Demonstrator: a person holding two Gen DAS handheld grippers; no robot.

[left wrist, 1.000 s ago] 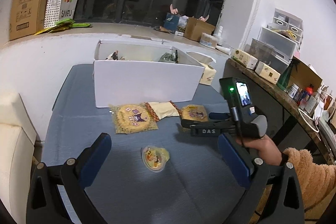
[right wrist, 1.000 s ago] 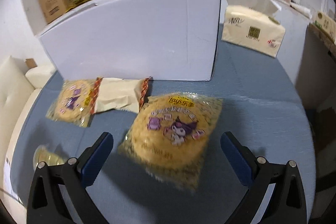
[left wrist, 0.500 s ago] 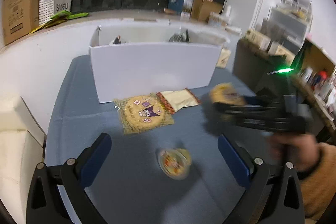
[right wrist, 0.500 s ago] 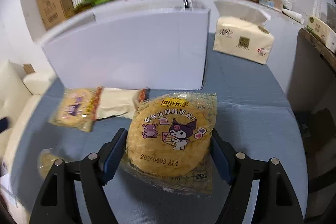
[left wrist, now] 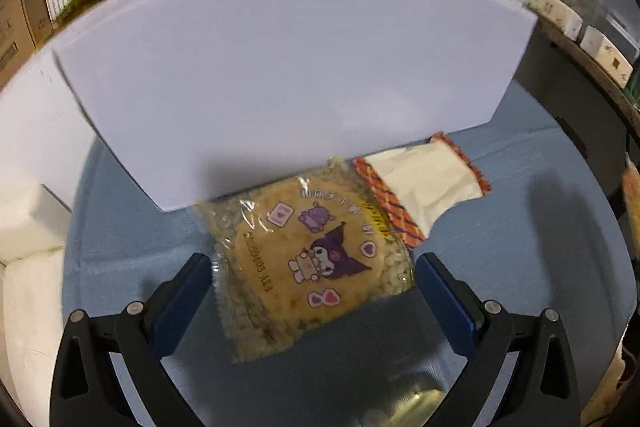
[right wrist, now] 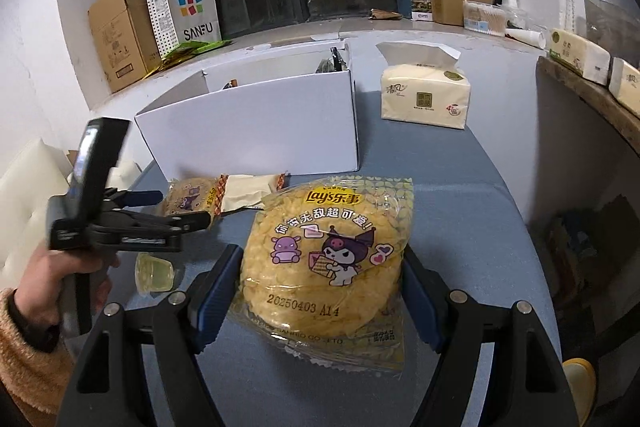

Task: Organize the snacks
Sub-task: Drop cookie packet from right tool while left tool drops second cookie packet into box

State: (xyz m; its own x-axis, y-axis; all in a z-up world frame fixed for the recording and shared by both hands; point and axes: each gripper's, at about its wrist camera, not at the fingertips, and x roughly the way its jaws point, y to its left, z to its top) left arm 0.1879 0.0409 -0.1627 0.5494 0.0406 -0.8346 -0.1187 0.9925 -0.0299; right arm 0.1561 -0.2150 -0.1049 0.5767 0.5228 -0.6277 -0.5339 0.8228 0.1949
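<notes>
The right gripper (right wrist: 320, 283) clamps a yellow Lay's chip bag (right wrist: 326, 259) by its two side edges, blue pads pressed into the plastic and the bag raised clear of the blue tabletop (right wrist: 460, 211). To its left, the left gripper (left wrist: 314, 285) stands wide apart around a second, matching chip bag (left wrist: 316, 259) that lies flat on the table; its pads sit just beside the bag's left and right edges, and whether they touch is unclear. That bag's far right corner overlaps a cream packet with orange striped ends (left wrist: 424, 183), which lies close to the near wall of a white open-topped box (right wrist: 256, 131). A small jelly cup (right wrist: 154, 273) rests near the left gripper, on the near side. Right of the box stands a tissue pack (right wrist: 424, 99), with bare tabletop between it and the held bag. The table's right edge curves away just beyond the right gripper.
</notes>
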